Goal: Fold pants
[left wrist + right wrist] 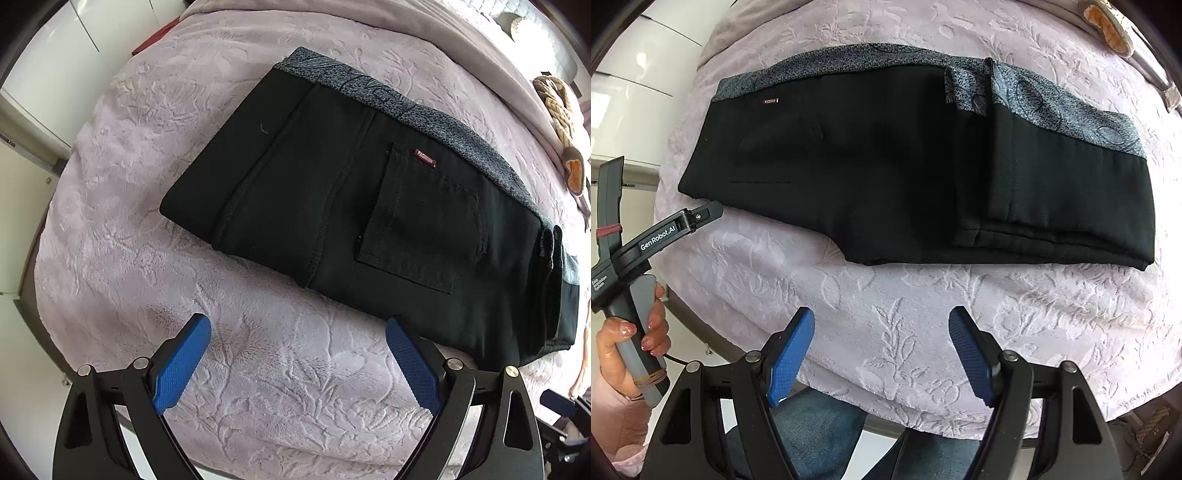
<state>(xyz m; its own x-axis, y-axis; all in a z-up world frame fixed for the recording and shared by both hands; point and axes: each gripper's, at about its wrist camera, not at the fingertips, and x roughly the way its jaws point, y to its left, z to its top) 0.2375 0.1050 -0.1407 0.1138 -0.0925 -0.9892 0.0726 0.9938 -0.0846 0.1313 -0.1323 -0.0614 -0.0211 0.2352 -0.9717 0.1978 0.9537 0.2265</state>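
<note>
While both hand-held grippers hover with jaws wide and nothing between them, left hand-held gripper (298, 334) and right hand-held gripper (882, 325), the pants (886, 166) lie folded on the pink blanket (923, 314).

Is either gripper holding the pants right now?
No, the left gripper and right gripper both hang open over the blanket, clear of the pants.

The left gripper (298, 330) points steeply downward, its blue pads (181, 365) spread wide with nothing between them. The right gripper (882, 325) tilts downward too, jaws standing apart and empty. To its left, the person's left hand (626, 343) wraps around the other gripper's grey handle.
</note>
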